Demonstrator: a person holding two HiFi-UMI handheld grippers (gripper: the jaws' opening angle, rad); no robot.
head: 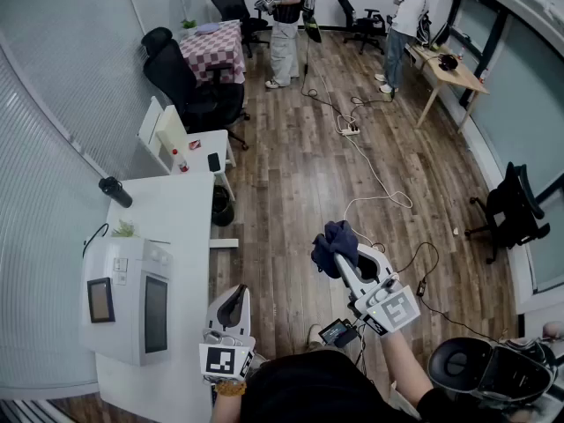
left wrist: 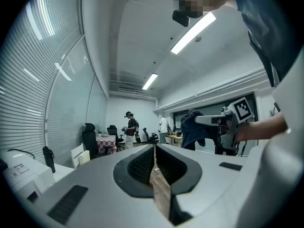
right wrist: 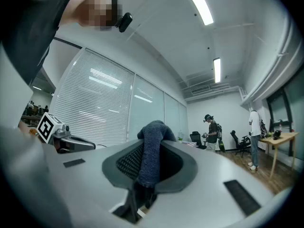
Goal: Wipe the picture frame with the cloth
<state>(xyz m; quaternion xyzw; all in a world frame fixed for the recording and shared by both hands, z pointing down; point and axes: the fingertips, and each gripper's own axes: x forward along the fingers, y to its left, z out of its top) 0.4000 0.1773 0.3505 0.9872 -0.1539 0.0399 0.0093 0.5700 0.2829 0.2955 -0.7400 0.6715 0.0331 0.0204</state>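
Right gripper (right wrist: 149, 161) clamped on a dark blue knitted cloth (right wrist: 153, 144), fabric pinched between both ribbed pads and bunched up over the tips in a soft lump. Held level out in front of the person, above the brown wood-plank floor (head: 300, 183), off to the right of the long white table (head: 172, 210) and clear of its right edge.

Left gripper (left wrist: 154, 167) shut tight, pads pressed together with nothing between them. Level as well, hovering just beside the table's near right edge, apart from the cloth and from the other gripper.

Small dark-edged rectangular picture frame (head: 100, 300) on the top of a boxy white microwave oven (head: 119, 337), close to that top's left edge. Touched by neither gripper, and well apart from the cloth. Microwave oven at the near end of the table, dark glass door facing the floor side.

Behind the oven, a little green plant (head: 125, 229), and farther along toward the left edge a black cylinder (head: 115, 191).

Far across the room, two standing people (head: 286, 25), black office chairs (head: 189, 86), a small table under a red-and-white checked cover (head: 211, 49), and a white cable (head: 374, 179) trailing over the planks.
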